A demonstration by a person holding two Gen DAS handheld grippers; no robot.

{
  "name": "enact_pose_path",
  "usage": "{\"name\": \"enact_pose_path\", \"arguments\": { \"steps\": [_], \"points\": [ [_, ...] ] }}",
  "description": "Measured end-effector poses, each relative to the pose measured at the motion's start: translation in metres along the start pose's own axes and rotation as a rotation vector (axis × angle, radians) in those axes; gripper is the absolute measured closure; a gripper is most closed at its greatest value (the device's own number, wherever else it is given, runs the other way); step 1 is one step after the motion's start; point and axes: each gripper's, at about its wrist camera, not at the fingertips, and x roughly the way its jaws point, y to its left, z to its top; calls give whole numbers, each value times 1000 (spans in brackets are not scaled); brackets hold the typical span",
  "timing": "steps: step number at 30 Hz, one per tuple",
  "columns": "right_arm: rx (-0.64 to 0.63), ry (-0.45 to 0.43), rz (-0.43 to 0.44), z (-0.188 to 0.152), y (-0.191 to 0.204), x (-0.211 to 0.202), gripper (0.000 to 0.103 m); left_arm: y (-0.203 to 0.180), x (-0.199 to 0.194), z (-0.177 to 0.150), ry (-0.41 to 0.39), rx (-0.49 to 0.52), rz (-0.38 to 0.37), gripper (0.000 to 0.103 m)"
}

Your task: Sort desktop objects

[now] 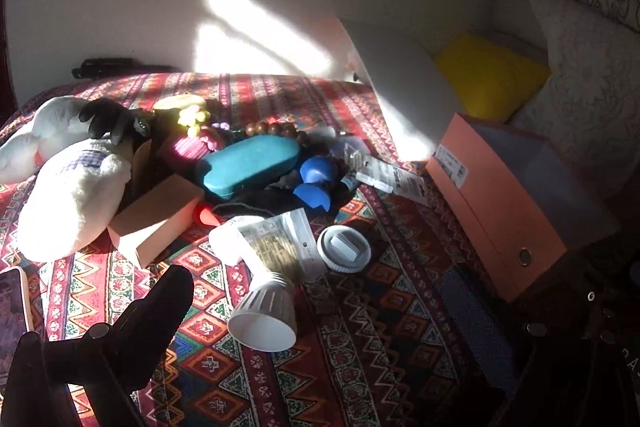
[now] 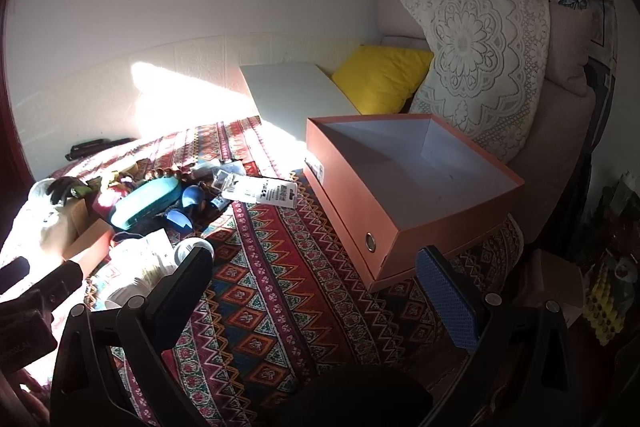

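Note:
A pile of objects lies on the patterned cloth (image 1: 360, 327): a teal glasses case (image 1: 250, 163), blue ball halves (image 1: 316, 183), a white bulb (image 1: 262, 315), a clear packet (image 1: 280, 243), a white round lid (image 1: 344, 249), a cardboard box (image 1: 156, 215), wooden beads (image 1: 276, 129) and a white plush toy (image 1: 72, 195). An empty orange box (image 2: 404, 179) stands to the right. My left gripper (image 1: 320, 315) is open and empty above the cloth near the bulb. My right gripper (image 2: 316, 275) is open and empty, in front of the orange box.
A phone (image 1: 12, 311) lies at the left edge. A white board (image 2: 296, 99), a yellow cushion (image 2: 380, 77) and a lace pillow (image 2: 480, 63) sit behind the orange box. A black item (image 2: 94, 147) lies by the wall. Carded packaging (image 2: 260, 191) lies beside the box.

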Motion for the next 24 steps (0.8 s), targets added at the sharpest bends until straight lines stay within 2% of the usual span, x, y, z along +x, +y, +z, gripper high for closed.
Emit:
{"name": "enact_pose_path", "arguments": {
  "steps": [7, 11, 17, 21, 24],
  "points": [
    [-82, -41, -34, -3, 14, -11, 0, -19, -4, 0, 11, -2, 9, 0],
    [-73, -18, -30, -4, 22, -10, 0, -29, -6, 0, 17, -3, 14, 0],
    [-57, 21, -27, 3, 21, -10, 0, -31, -12, 0, 14, 3, -9, 0],
    [-48, 14, -34, 2, 17, -14, 0, -32, -15, -2, 6, -2, -12, 0],
    [-41, 15, -37, 2, 14, -16, 0, -17, -24, -9, -12, 8, -24, 0]
  ]
}}
